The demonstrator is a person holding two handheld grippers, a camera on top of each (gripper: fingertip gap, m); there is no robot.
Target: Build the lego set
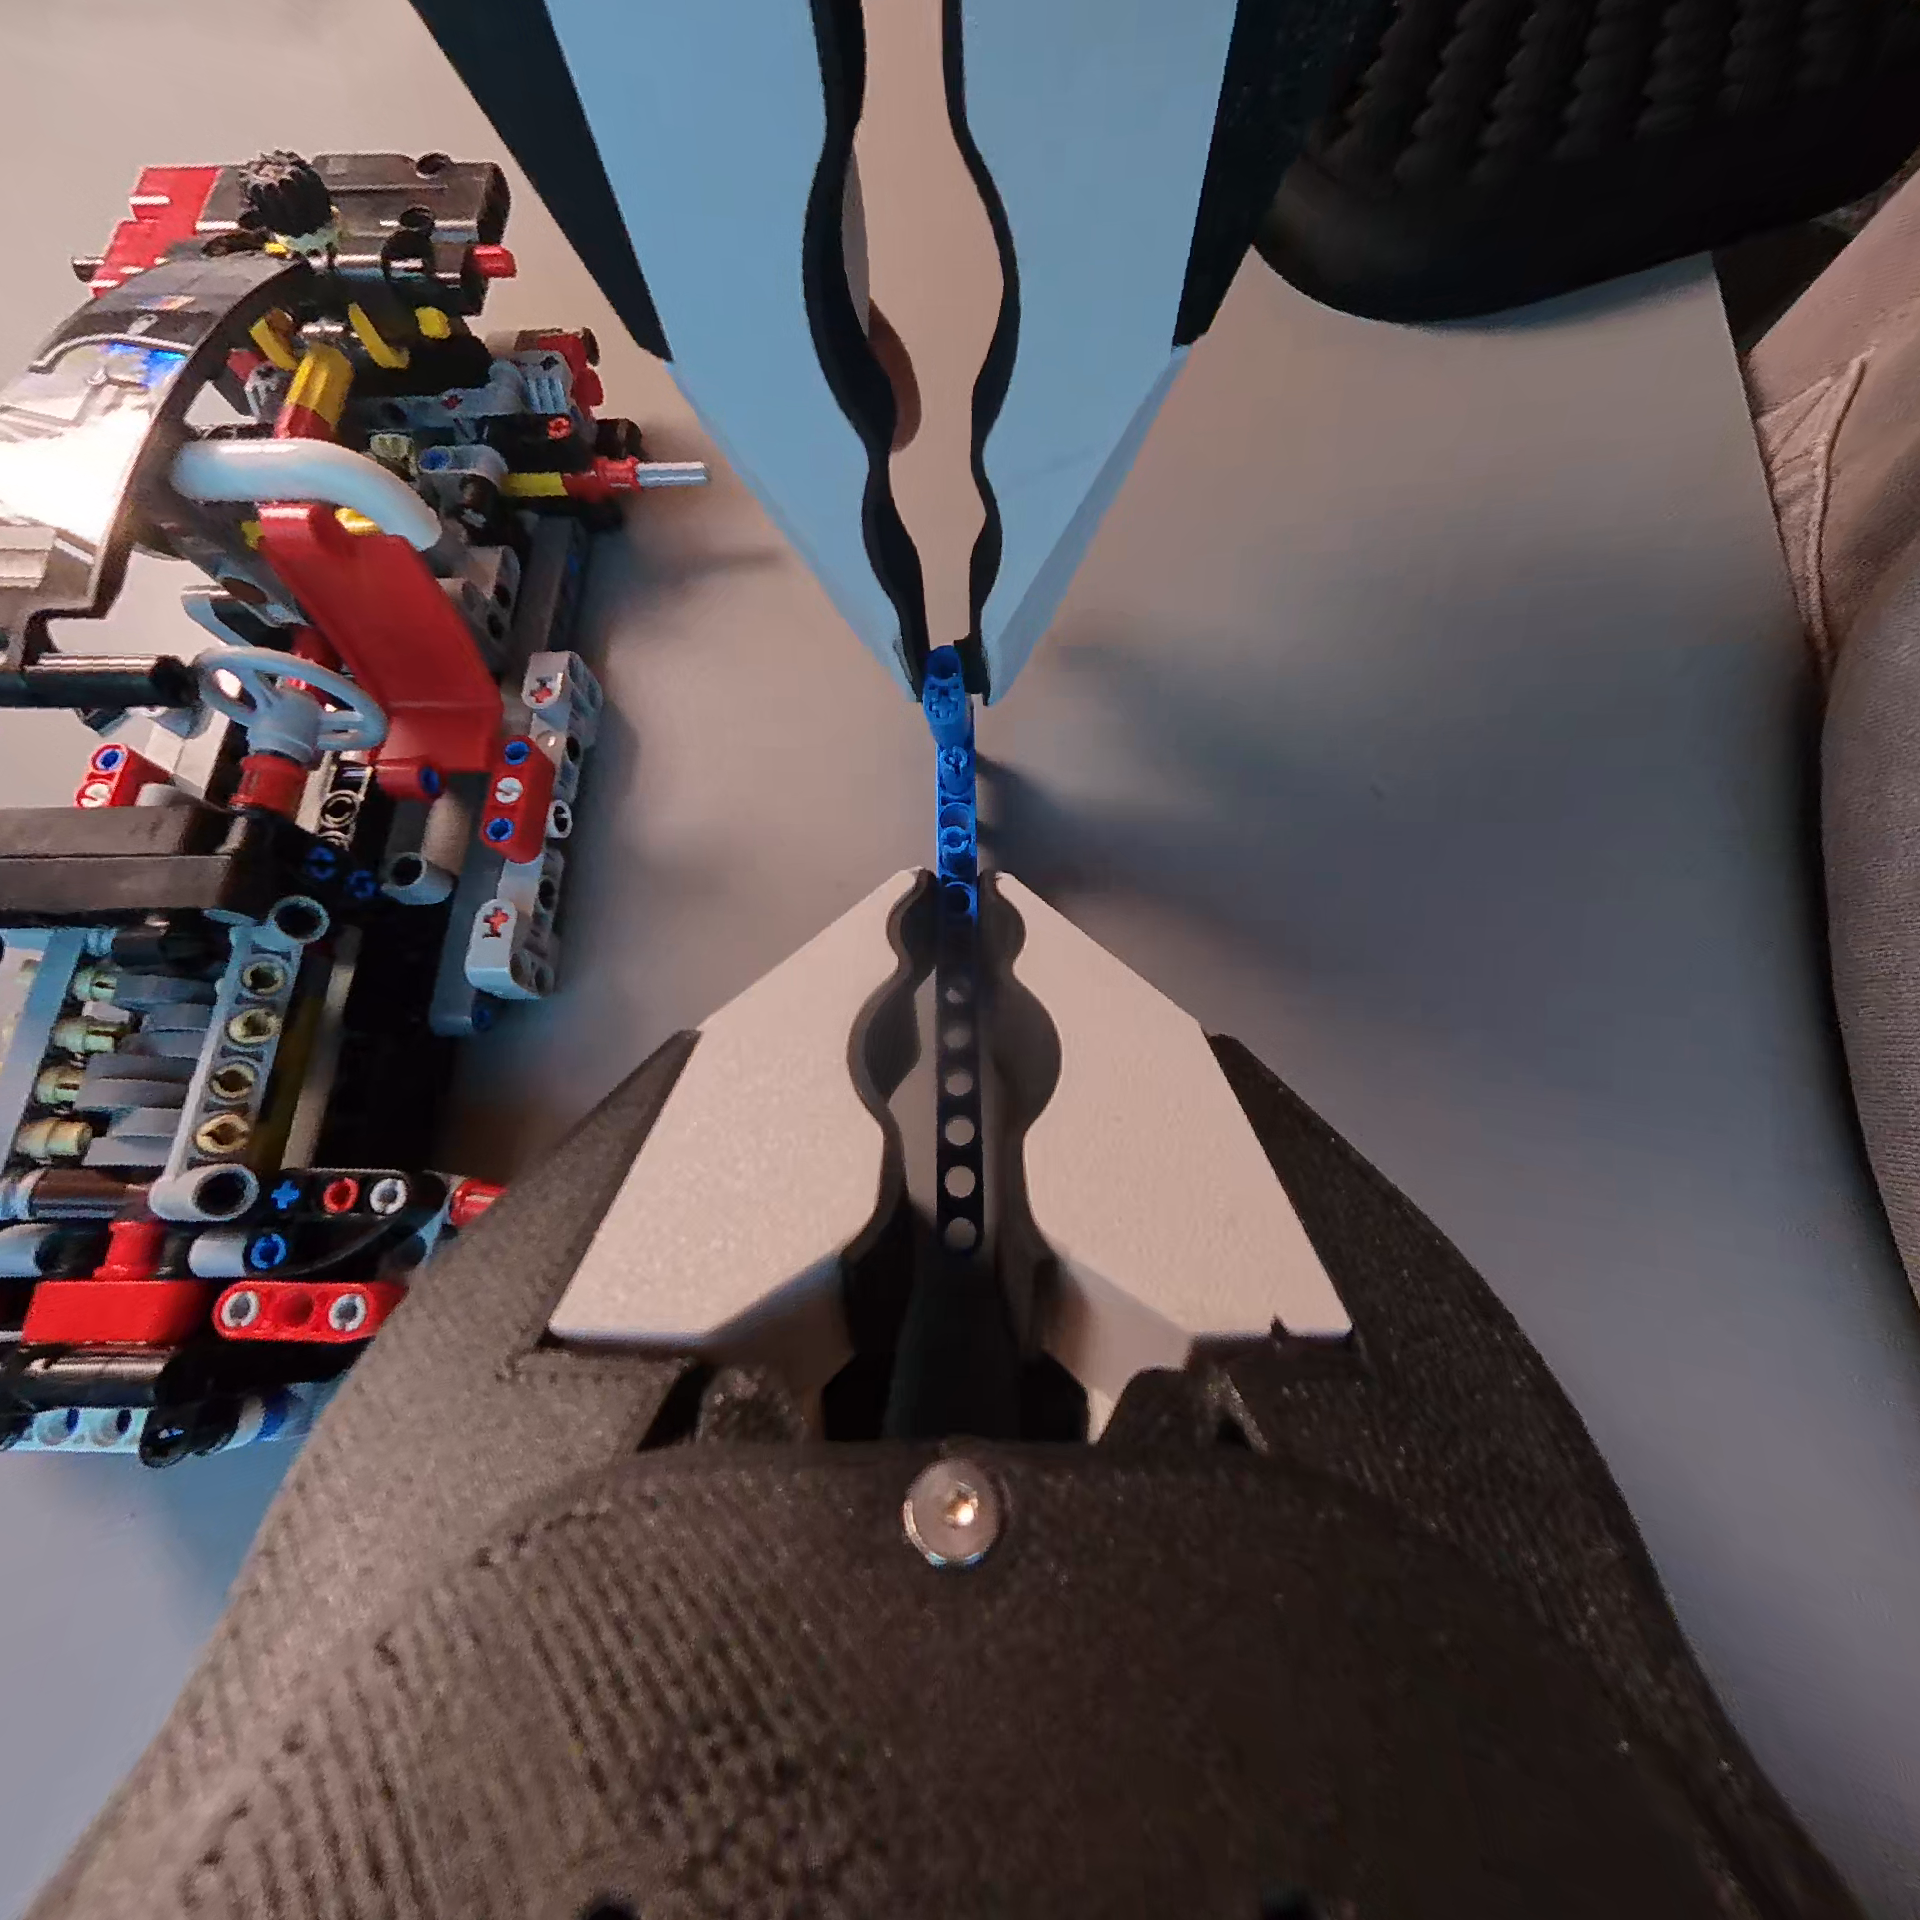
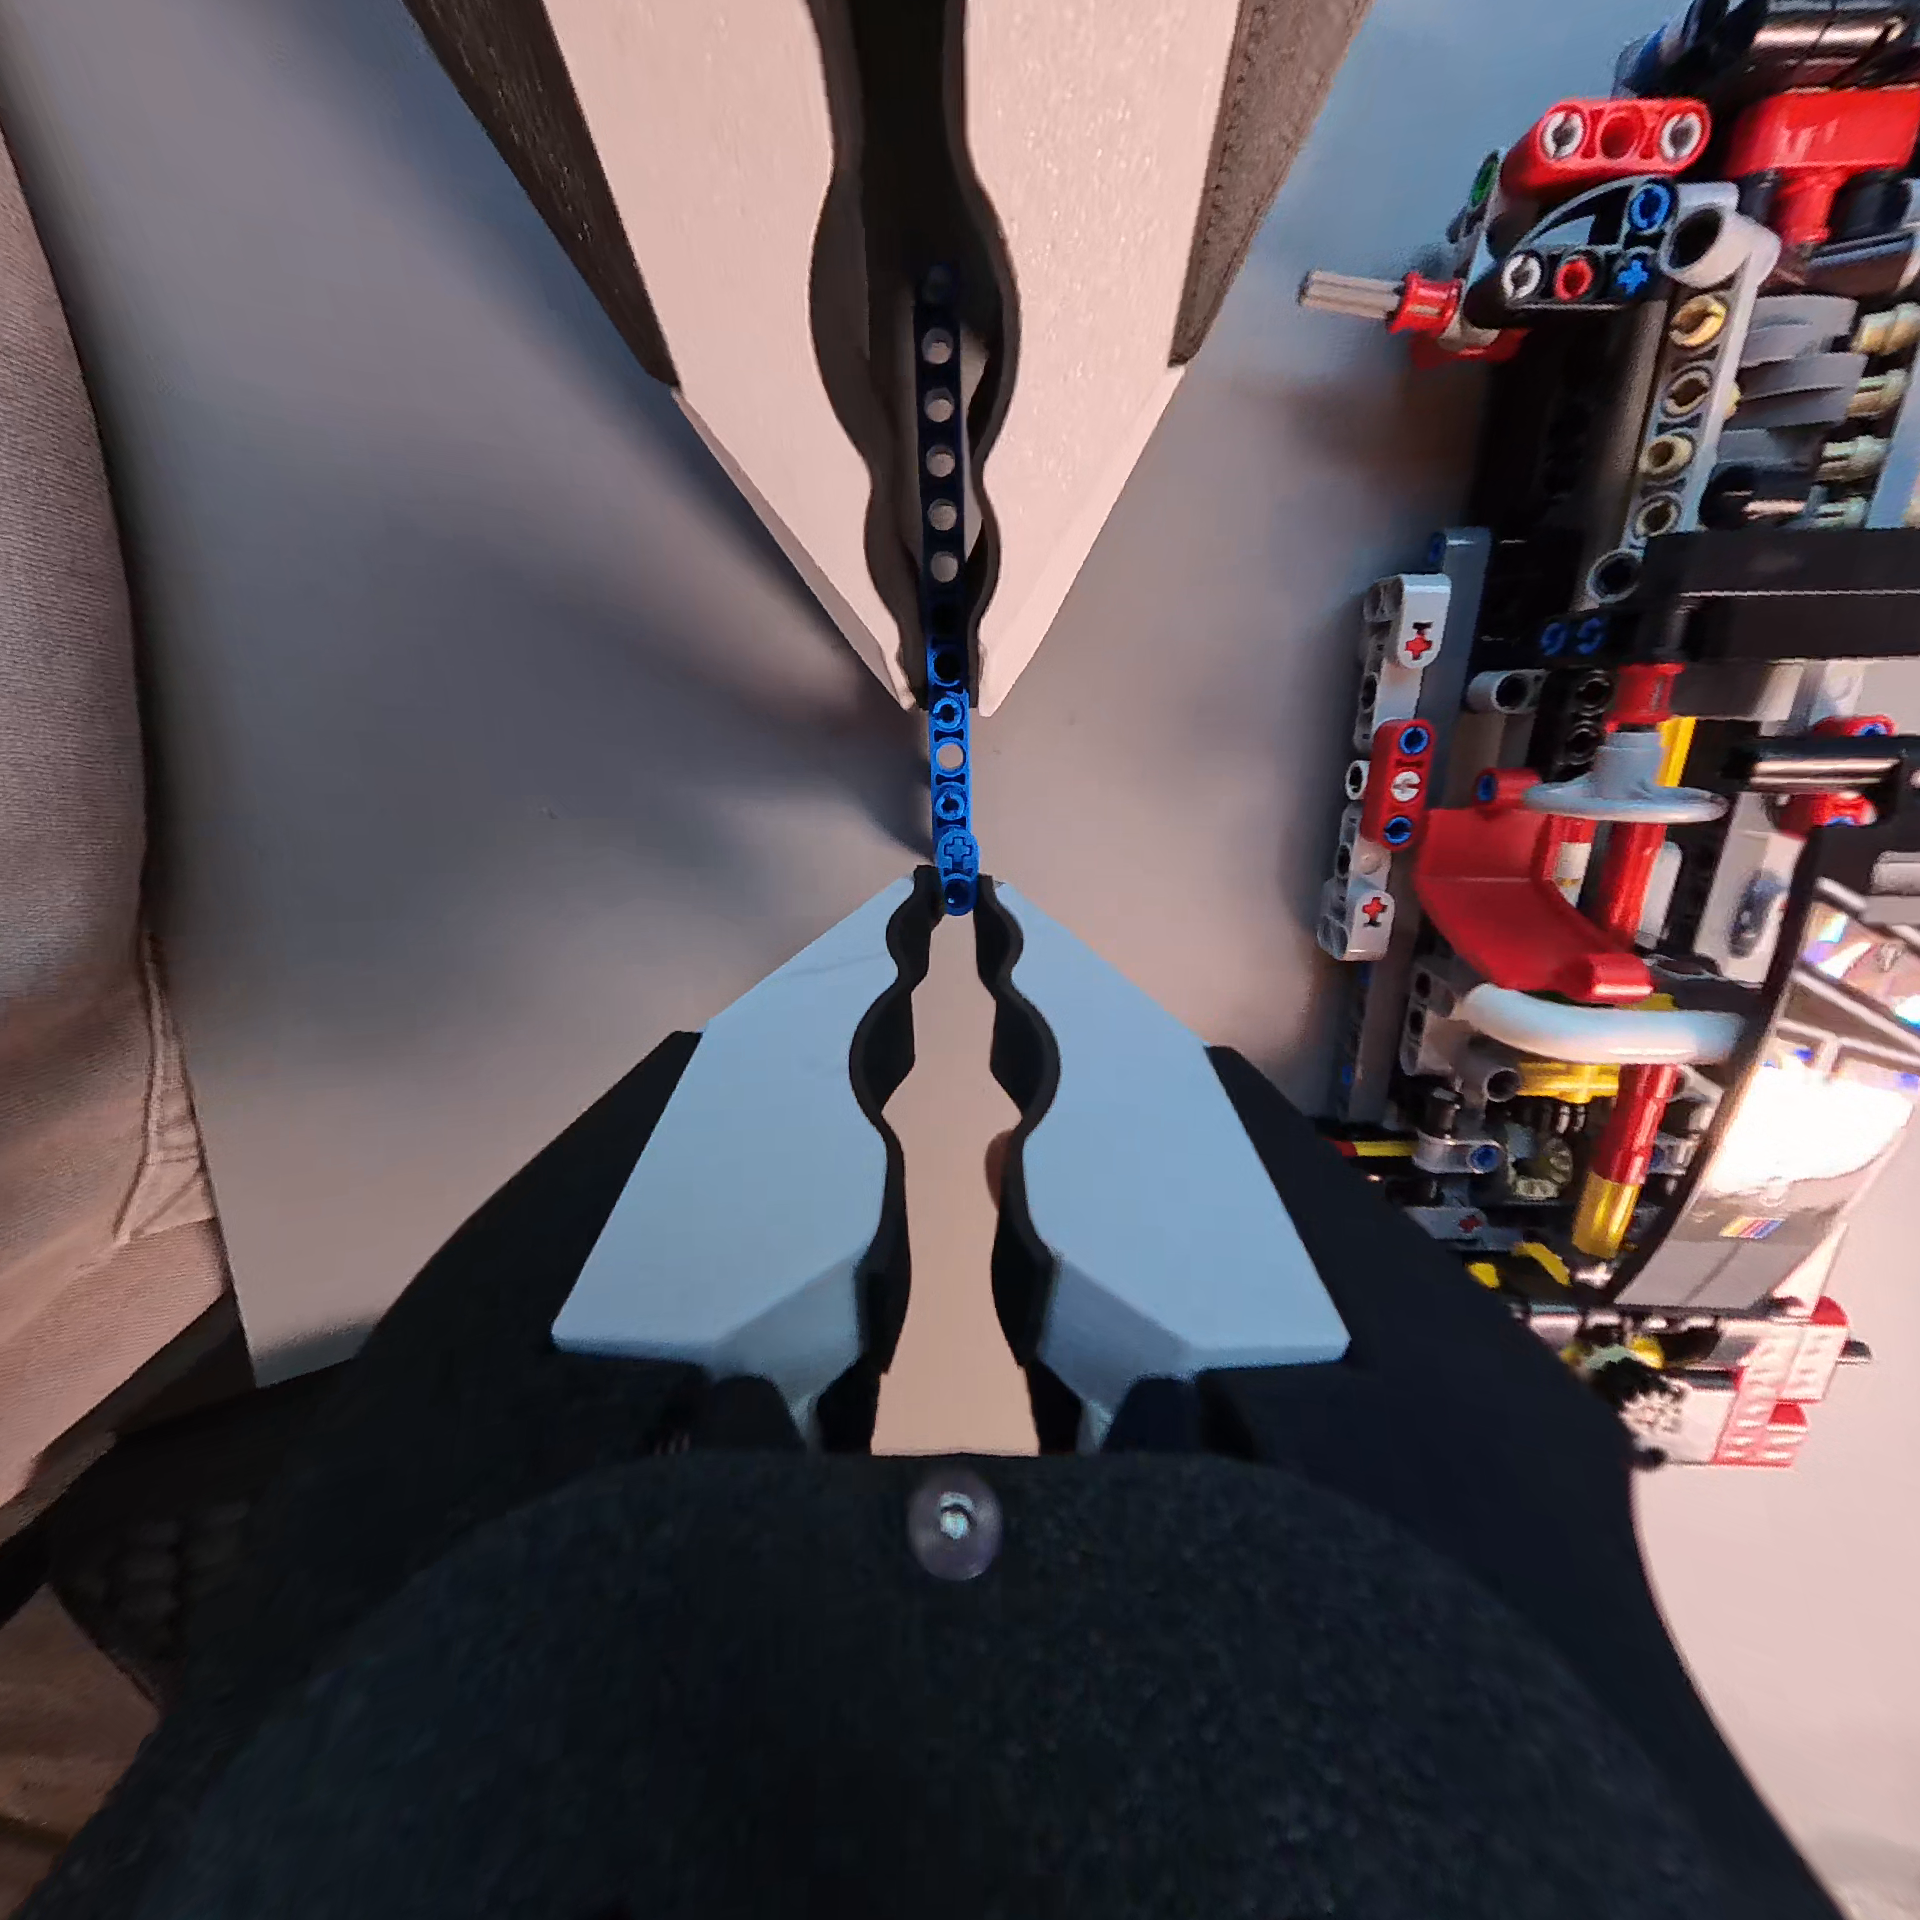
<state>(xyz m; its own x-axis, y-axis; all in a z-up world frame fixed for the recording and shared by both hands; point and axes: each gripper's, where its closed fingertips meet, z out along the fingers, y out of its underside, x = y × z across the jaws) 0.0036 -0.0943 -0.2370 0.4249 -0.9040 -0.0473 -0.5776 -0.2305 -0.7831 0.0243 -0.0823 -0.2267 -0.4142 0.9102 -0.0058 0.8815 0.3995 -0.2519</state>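
My left gripper (image 1: 951,888) is shut on a long black beam with holes (image 1: 956,1101), which lies between its fingers. A short blue beam (image 1: 951,790) sticks out from the black beam's front end; the joint is hidden at the fingertips. My right gripper (image 2: 956,888) faces the left one tip to tip and is shut on the blue beam's (image 2: 951,769) far end. In the right wrist view the left gripper (image 2: 951,686) comes in from the top with the black beam (image 2: 940,457). Both hold the beams above the table.
A partly built red, black and grey lego vehicle (image 1: 312,727) lies on the grey table (image 1: 1403,831) to the left; it shows on the right in the right wrist view (image 2: 1610,727). A person's beige-clothed leg (image 1: 1870,727) and a black mesh seat (image 1: 1558,125) border the table edge. The tips of both grippers are at nearly the same place.
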